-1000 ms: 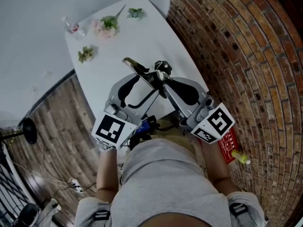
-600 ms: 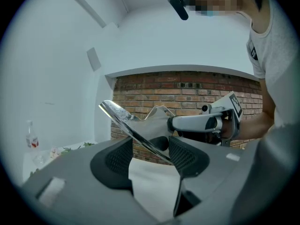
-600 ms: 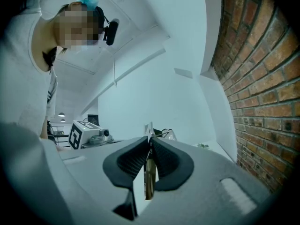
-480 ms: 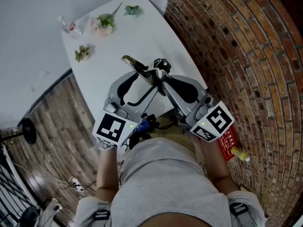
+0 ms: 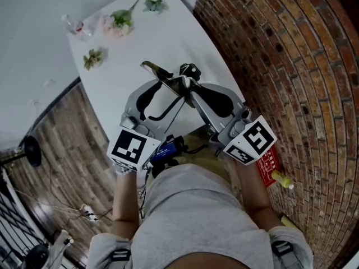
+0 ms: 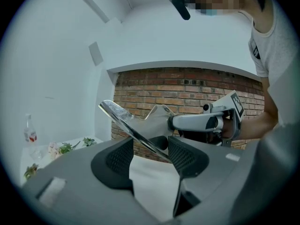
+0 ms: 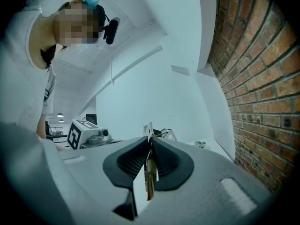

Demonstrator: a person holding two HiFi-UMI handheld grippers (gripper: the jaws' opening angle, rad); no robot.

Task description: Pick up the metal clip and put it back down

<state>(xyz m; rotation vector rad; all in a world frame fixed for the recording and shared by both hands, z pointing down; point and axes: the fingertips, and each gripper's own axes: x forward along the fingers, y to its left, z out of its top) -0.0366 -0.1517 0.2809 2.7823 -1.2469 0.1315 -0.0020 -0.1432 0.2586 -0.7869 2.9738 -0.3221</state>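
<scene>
A person stands at the near end of a white bench (image 5: 129,55), holding the metal clip (image 5: 168,78) in the air above it between two tools. The clip is a long, shiny strip. Its long axis runs from far left to near right, and its free end points far left and tilts upward.

The right hand-held gripper (image 5: 192,91) is clenched on the clip's near right end, its jaws pinching the thin metal edge-on. The left hand-held gripper (image 5: 171,91) is released: its jaws stand wide apart and have just been closing a little. The clip's strip slants across the gap between them, close against the right pad. Whether that pad touches the strip cannot be told.

At the bench's far end, well apart from the clip, lie three sprigs of artificial flowers (image 5: 119,21) and a small clear bottle (image 5: 76,27). A brick wall (image 5: 291,66) runs along the right side. A wooden floor (image 5: 61,144) shows on the left, and a red card (image 5: 269,164) lies low on the right.
</scene>
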